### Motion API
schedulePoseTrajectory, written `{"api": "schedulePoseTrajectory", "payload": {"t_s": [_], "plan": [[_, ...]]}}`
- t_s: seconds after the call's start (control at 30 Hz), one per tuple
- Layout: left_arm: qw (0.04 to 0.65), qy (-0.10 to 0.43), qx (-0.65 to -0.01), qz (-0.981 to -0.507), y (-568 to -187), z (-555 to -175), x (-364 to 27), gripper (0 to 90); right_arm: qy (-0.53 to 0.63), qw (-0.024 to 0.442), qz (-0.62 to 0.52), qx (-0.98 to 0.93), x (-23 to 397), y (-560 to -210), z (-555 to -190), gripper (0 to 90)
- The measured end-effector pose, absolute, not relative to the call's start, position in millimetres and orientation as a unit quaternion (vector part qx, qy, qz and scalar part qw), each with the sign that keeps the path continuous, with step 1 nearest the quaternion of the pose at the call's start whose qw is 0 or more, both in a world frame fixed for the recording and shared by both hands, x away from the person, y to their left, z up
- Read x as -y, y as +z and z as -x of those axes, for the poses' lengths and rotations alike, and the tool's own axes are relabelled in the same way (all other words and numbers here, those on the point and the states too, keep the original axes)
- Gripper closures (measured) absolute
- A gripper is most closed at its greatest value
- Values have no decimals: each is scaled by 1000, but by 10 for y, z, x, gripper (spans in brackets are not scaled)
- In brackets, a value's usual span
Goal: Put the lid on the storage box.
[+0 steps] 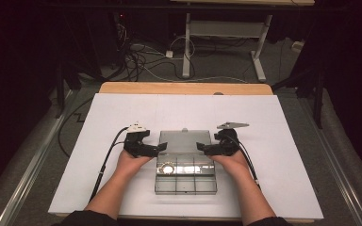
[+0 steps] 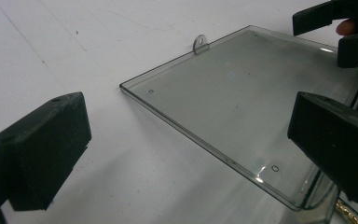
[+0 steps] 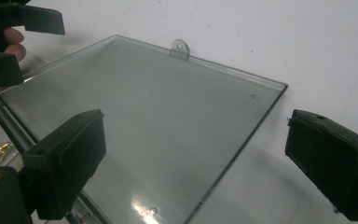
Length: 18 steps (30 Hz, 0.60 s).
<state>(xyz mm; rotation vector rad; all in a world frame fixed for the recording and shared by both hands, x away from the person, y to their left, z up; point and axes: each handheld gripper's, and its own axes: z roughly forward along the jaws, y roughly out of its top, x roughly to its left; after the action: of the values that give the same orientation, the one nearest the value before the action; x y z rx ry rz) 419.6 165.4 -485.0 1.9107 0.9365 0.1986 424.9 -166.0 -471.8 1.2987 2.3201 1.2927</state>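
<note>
Clear plastic compartment box (image 1: 185, 176) at the near centre of the white desk (image 1: 122, 113), lid (image 1: 185, 141) swung fully back and lying flat beyond the tray, hang tab (image 1: 184, 129) at the far edge. Something gold (image 1: 167, 168) in the near-left compartment row; exact nature not discernible.

Left gripper (image 1: 156, 149) at the lid's left edge, fingers (image 2: 42, 149) apart, one on either side of that edge, nothing clamped. Right gripper (image 1: 202, 148) at the lid's right edge, fingers (image 3: 65, 161) likewise apart and straddling the edge without contact.

Step in hand, as judged: approach to the lid edges, probably for closing. Next move: close both pairs of fingers on the thin edges, then lift evenly and swing the lid about the hinge toward the tray. Uneven lift likely to twist the lid or drag the box.
</note>
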Motion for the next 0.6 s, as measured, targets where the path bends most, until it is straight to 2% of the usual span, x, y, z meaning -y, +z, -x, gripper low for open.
{"api": "schedulePoseTrajectory", "payload": {"t_s": [0.17, 0.4, 0.6], "plan": [[482, 85, -372, -789, -4850, -4178, -1641, 0, 428, 70, -444, -784, 1611, -4755, -4273, 103], [479, 86, -371, -791, -4852, -4178, -1630, 0, 431, 40, -461, -774, 1625, -4790, -4290, 102], [477, 84, -370, -793, -4852, -4175, -1627, 0, 432, 33, -464, -773, 1629, -4790, -4280, 111]]}}
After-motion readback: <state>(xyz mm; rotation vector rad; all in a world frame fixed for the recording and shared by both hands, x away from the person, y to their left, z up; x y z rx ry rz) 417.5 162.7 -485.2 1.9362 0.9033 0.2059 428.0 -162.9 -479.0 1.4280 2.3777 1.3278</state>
